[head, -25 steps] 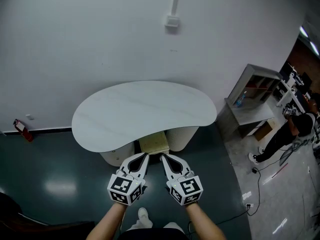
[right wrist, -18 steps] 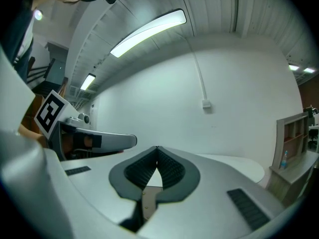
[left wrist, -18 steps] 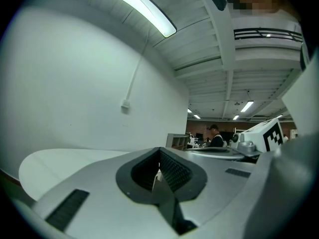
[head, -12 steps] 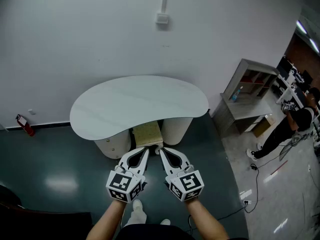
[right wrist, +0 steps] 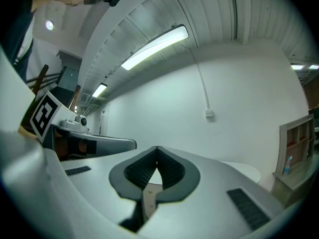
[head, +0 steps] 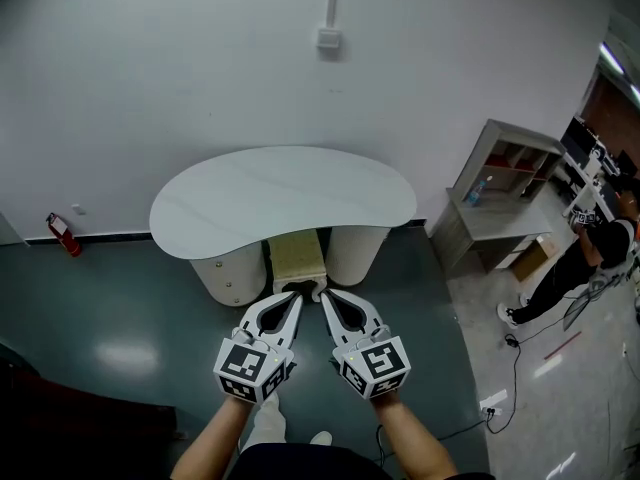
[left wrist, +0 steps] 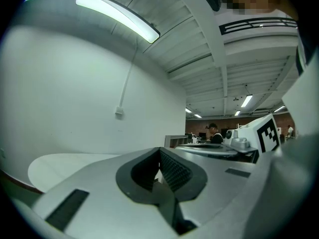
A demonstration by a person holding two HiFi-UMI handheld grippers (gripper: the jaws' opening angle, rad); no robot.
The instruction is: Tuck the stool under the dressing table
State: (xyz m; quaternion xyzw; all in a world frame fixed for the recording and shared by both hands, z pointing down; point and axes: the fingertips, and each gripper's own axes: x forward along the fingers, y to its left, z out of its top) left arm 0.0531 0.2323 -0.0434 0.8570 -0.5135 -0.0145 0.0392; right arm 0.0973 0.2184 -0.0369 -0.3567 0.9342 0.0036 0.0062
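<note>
The dressing table has a white kidney-shaped top on two round pedestals and stands against the wall. The stool, with a pale yellow seat, sits between the pedestals, its far part hidden under the top. My left gripper and right gripper are side by side at the stool's near edge, both shut with nothing between the jaws. Whether they touch the seat I cannot tell. The left gripper shows the table top at its left. The right gripper has the top at its right.
A grey shelf unit stands right of the table, with a person beyond it. A red fire extinguisher leans at the wall on the left. A cable lies on the dark floor; a dark object fills the lower left.
The view has drawn back a little from the table, which now looks smaller. Both grippers have stayed shut and close to the stool's near edge.
</note>
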